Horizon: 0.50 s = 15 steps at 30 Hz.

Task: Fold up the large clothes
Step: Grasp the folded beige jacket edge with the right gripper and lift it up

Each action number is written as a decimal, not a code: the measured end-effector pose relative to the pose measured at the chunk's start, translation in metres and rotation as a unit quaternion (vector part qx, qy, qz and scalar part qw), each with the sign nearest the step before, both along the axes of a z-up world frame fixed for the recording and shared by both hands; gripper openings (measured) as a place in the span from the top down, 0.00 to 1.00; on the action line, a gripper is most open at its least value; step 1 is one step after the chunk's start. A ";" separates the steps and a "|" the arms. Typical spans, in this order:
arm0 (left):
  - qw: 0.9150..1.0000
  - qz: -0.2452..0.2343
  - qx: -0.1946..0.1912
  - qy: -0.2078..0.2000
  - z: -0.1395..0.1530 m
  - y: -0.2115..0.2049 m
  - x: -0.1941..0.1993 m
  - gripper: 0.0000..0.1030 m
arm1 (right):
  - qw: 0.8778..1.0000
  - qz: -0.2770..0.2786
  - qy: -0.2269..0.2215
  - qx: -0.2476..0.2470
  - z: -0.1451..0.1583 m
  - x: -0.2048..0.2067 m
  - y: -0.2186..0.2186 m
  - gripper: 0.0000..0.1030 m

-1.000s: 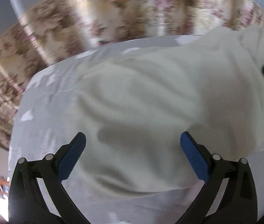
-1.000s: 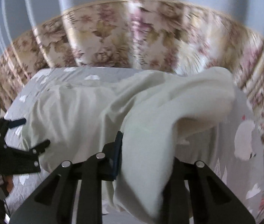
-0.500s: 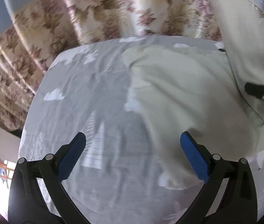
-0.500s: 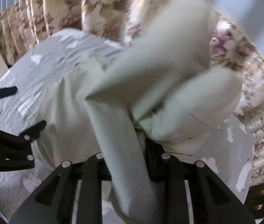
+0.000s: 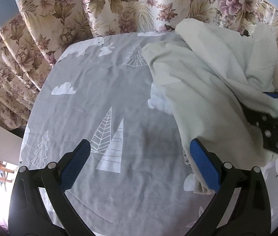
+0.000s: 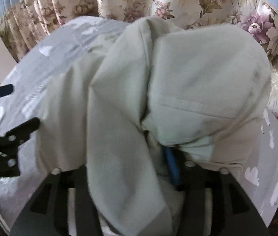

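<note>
Though one flap is thrown over, the pale cream cotton garment point(image 6: 188, 82) lies bunched on the grey tree-print bedsheet point(image 5: 99, 106); most folds remain, by my read. R gripper point(image 6: 139, 157): jaws opening, cloth between. L gripper point(image 5: 139, 167): spread wide, empty, beside the hem.

There is one big pale garment point(image 5: 208, 82), all bunched up in a heap. It lies on one gray sheet point(image 5: 103, 102) with white pictures on it: four pointy trees, one cloud and two bunnies that can be counted in the left view. There are two grippers, the left gripper point(image 5: 139, 165) and the right gripper point(image 6: 119, 169), and one flowery curtain point(image 5: 119, 5) behind.
</note>
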<state>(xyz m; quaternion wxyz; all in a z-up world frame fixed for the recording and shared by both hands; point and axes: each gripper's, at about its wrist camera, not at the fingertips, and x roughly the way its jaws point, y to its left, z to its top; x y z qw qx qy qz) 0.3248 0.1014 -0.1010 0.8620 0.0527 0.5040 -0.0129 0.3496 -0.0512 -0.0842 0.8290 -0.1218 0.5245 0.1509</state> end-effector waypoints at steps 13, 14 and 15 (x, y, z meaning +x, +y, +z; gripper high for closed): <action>1.000 -0.018 0.003 -0.008 0.011 -0.015 -0.007 0.03 | 0.991 -0.046 -0.062 0.109 0.081 -0.046 -0.063 0.21; 1.000 -0.021 0.002 -0.009 0.013 -0.018 -0.007 0.03 | 0.989 -0.056 -0.072 0.119 0.087 -0.049 -0.073 0.21; 1.000 -0.024 0.000 -0.011 0.014 -0.020 -0.008 0.03 | 0.985 -0.070 -0.085 0.129 0.092 -0.052 -0.086 0.21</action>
